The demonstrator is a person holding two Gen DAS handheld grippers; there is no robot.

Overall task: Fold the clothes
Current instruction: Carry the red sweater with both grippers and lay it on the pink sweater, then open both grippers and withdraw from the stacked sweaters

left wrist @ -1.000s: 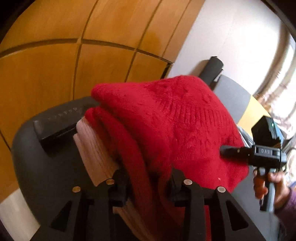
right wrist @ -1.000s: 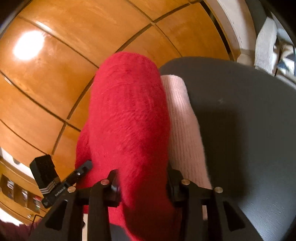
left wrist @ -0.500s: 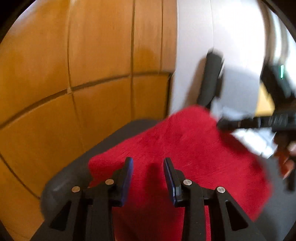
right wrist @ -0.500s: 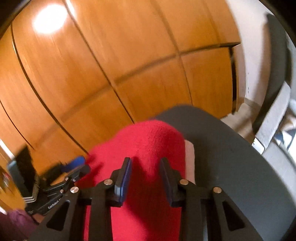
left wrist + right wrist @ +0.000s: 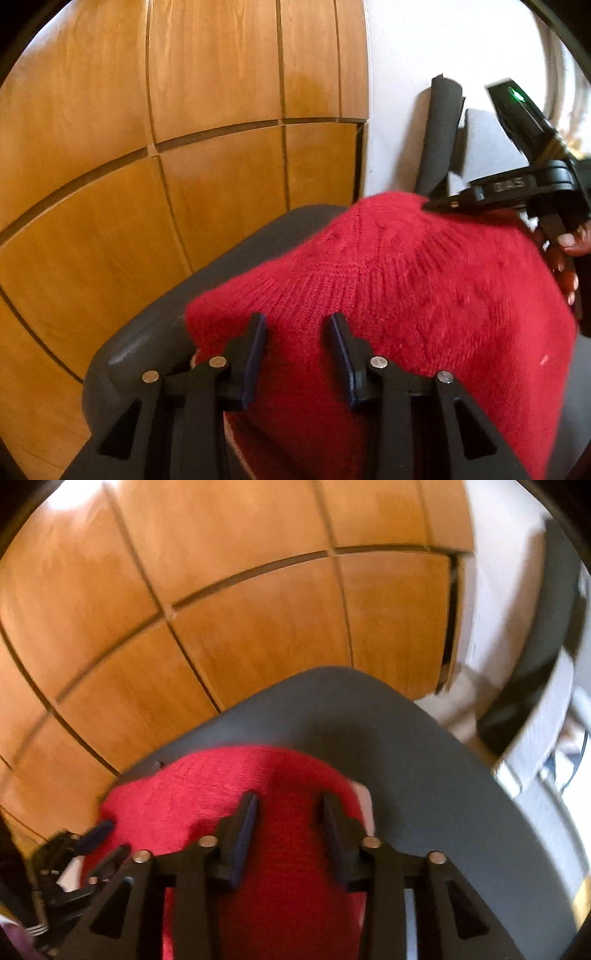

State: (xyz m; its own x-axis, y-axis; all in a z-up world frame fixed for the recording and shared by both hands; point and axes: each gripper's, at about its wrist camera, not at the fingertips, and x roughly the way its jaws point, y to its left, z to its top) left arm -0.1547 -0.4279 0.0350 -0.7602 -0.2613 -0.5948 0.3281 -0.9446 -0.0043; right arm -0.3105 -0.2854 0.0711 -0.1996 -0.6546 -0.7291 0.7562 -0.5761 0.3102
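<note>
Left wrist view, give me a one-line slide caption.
Open left gripper above a folded red sweater on a grey chair seat, right gripper at its far edge.

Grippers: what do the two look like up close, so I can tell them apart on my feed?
Both look alike: black plastic frames with triangular cut-outs and round silver screw heads, the jaws lined with dark blue pads. That goes for the left gripper and the right gripper in their own views. From the left wrist view, the right one's body shows a small green light, pale lettering too blurred to read, and a black handle.
</note>
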